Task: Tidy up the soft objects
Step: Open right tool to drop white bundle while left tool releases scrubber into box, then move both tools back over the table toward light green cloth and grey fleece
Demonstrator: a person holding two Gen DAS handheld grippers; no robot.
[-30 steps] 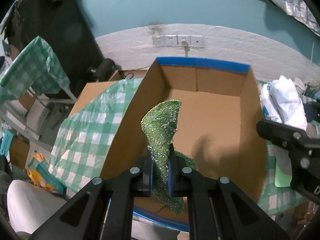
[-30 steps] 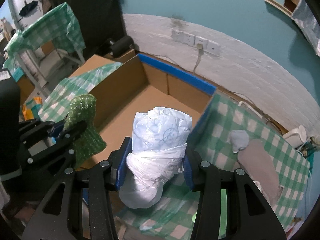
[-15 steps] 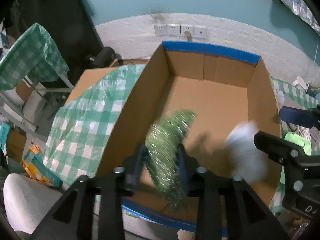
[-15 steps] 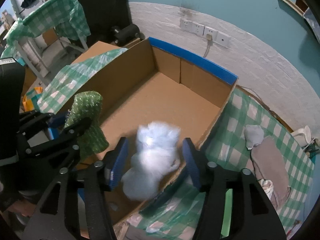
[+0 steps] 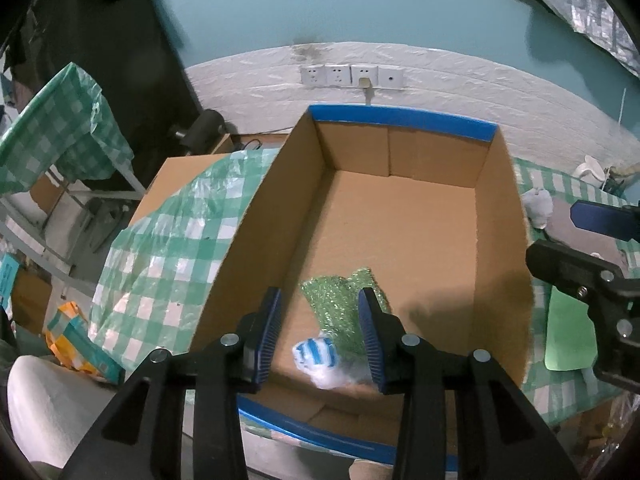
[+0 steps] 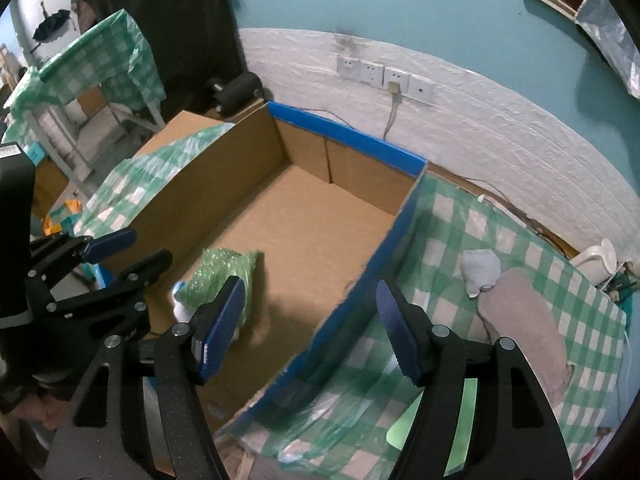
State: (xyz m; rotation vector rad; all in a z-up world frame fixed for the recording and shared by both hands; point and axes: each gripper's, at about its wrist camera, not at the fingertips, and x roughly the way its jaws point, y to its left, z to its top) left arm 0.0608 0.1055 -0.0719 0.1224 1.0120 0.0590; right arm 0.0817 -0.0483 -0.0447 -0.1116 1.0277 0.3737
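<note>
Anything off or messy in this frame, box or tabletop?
Nothing stands out. The green scrubby cloth and white plastic bag lie loosely heaped at the near end of the cardboard box; grey cloths wait on the checked tablecloth.

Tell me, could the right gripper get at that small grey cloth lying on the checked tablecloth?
Probably yes. The right gripper holds nothing and its jaws are opening. The small grey cloth lies in the open on the checked tablecloth, outside the cardboard box, ahead and to the right, with nothing between them.
</note>
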